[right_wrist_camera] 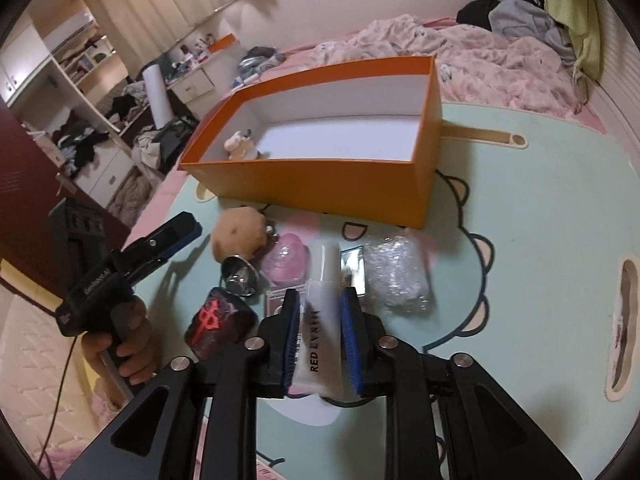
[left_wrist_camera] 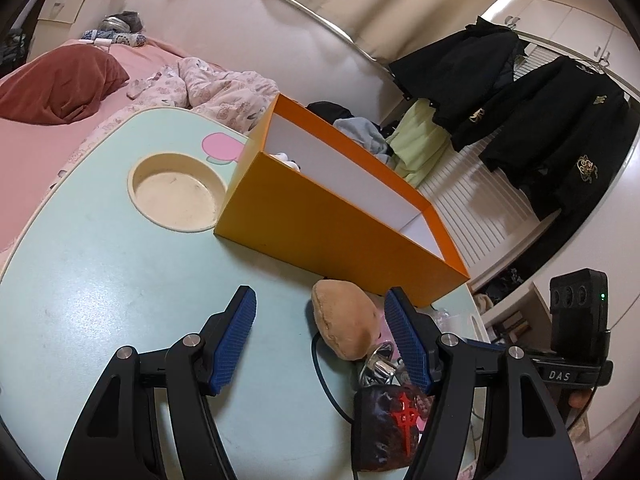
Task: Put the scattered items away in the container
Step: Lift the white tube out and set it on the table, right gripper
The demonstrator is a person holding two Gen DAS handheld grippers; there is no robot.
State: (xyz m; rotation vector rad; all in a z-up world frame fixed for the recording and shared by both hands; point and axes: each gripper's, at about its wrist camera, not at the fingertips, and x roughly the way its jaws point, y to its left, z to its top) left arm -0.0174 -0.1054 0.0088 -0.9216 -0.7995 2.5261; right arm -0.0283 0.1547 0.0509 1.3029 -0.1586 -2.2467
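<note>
Two views were recorded, left wrist first.

Left wrist view: the left gripper (left_wrist_camera: 320, 340) hung over the pale green desk (left_wrist_camera: 100, 280) with its blue-padded fingers (left_wrist_camera: 234, 340) spread wide and gripping nothing. A tan plush toy (left_wrist_camera: 346, 322) lay on the desk between the pads, close to the right-side one; contact could not be judged. Nearer the camera lay a shiny metal piece (left_wrist_camera: 378, 364) and a dark pouch with a red emblem (left_wrist_camera: 390, 426). Behind the plush stood the orange box (left_wrist_camera: 320, 216), open-topped and white inside. Over its near wall only a small white and dark item showed at the far end; the rest of the floor was hidden. A round recess (left_wrist_camera: 176, 196) in the desk sat just left of the box.

Right wrist view: the right gripper (right_wrist_camera: 320, 332) had a white tube printed "RED EVRTH" (right_wrist_camera: 320, 320) between its fingers. The pads stood narrowly apart at the tube's sides; the picture did not show whether they pressed on it. The tube was above the desk, in front of the box, not inside it. The box held one small figurine (right_wrist_camera: 240, 144) in its left near corner, the remaining floor bare. Between box and gripper lay the plush, the metal piece, a pink object (right_wrist_camera: 286, 258), a small card (right_wrist_camera: 354, 266), a crinkled clear bag (right_wrist_camera: 398, 276) and the dark pouch. A hand (right_wrist_camera: 128, 344) held the left gripper at the left edge.
</note>
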